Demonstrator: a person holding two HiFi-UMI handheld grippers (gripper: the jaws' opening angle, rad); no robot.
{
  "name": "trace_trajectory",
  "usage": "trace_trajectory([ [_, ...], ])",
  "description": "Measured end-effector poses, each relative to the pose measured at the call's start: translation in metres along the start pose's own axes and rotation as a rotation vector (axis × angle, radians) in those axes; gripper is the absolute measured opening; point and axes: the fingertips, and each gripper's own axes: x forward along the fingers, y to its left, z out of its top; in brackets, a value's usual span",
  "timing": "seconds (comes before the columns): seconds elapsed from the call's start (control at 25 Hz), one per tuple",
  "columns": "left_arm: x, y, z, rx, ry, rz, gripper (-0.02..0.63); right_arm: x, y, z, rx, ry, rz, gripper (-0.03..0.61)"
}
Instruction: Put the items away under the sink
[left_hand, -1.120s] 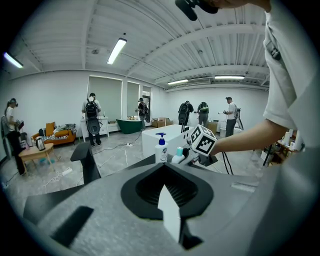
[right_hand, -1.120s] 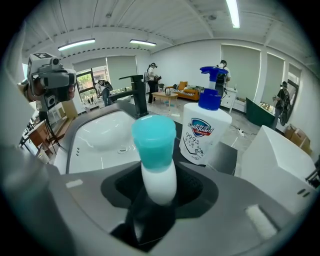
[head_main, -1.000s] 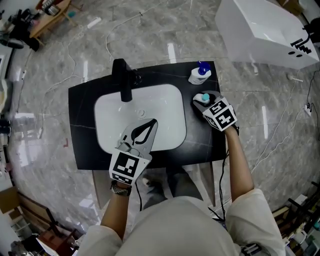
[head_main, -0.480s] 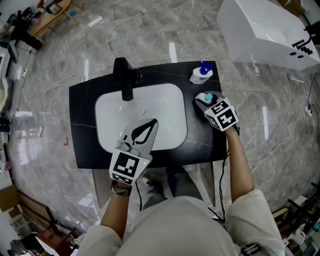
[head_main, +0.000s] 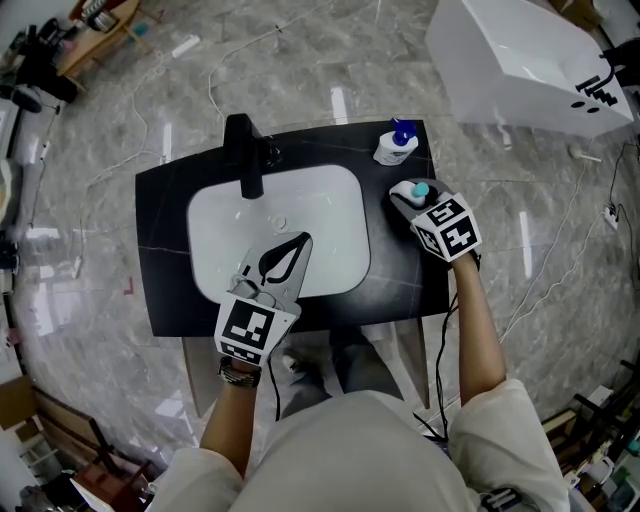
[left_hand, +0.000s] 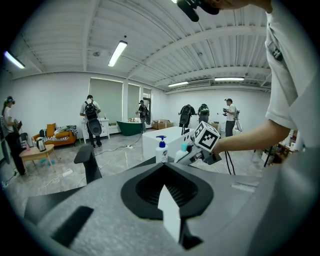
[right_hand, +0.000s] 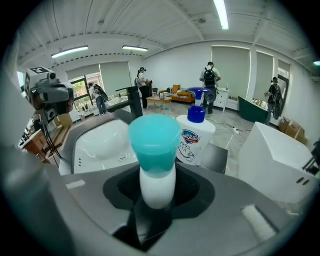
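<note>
A small white bottle with a teal cap (head_main: 412, 190) (right_hand: 154, 150) stands upright between the jaws of my right gripper (head_main: 405, 197) (right_hand: 157, 177), which is shut on it above the black counter (head_main: 165, 280), right of the white sink basin (head_main: 225, 235). Just behind it on the counter's back right corner stands a white soap pump bottle with a blue pump (head_main: 397, 146) (right_hand: 194, 137) (left_hand: 161, 150). My left gripper (head_main: 305, 240) (left_hand: 163, 166) hovers over the basin's front edge. Its jaws are shut with nothing between them.
A black faucet (head_main: 243, 155) (right_hand: 134, 102) rises at the back of the basin. A large white tub (head_main: 520, 60) lies on the marble floor to the back right. Cables run across the floor. Several people stand far off in the room.
My right gripper has edged slightly to the right with the teal-capped bottle in it. The left gripper holds its place.
</note>
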Motion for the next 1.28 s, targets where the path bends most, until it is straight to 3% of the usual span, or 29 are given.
trace_trajectory([
  [0.36, -0.036, -0.012, 0.007, 0.02, -0.043, 0.003, -0.003, -0.033, 0.033, 0.015, -0.019, -0.03, -0.025, 0.143],
  [0.72, -0.088, -0.036, 0.008, 0.051, -0.084, -0.012, -0.003, -0.075, 0.095, 0.019, -0.031, -0.052, -0.049, 0.143],
  [1.28, -0.198, -0.093, -0.024, 0.111, -0.113, -0.048, -0.003, -0.148, 0.257, 0.006, 0.025, -0.133, -0.06, 0.143],
])
